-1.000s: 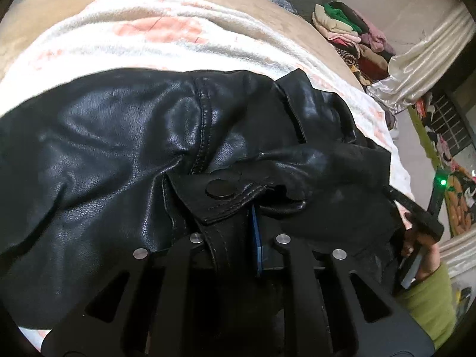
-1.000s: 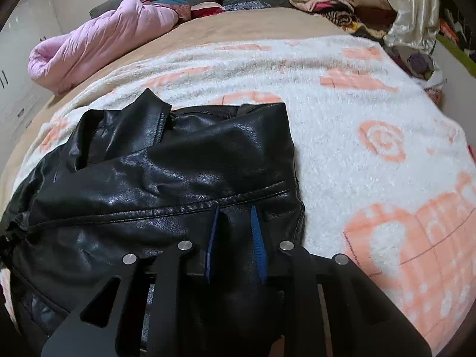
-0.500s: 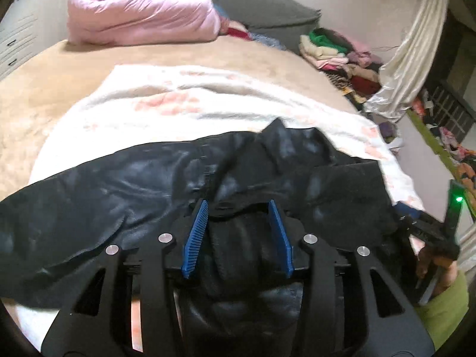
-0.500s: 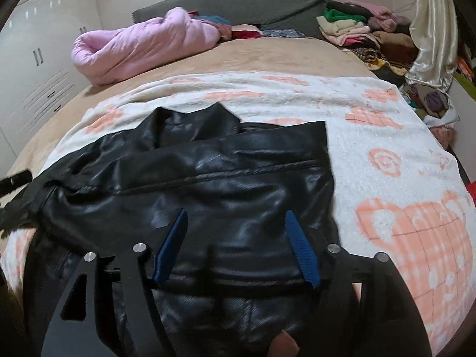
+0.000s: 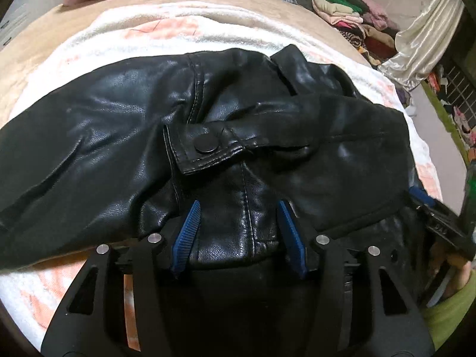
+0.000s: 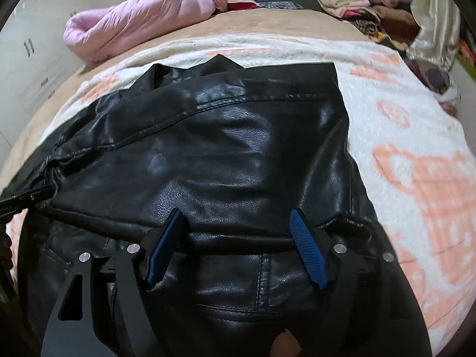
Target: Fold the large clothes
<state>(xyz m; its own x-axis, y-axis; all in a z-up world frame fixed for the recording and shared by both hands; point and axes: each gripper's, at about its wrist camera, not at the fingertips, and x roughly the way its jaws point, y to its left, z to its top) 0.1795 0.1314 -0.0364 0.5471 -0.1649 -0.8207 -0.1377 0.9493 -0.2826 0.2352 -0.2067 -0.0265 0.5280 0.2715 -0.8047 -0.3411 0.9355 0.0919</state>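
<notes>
On the blanket our jacket lies crosswise right under both wide-open, empty grippers, left gripper by the snap cuff, right gripper mid-body.

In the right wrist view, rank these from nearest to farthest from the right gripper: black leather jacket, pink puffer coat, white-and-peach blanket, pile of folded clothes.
From the right gripper:
1. Black leather jacket, directly under the open fingers.
2. White-and-peach blanket, spread beneath and to the right.
3. Pink puffer coat, far left, and pile of folded clothes, far right: too close to call.
</notes>
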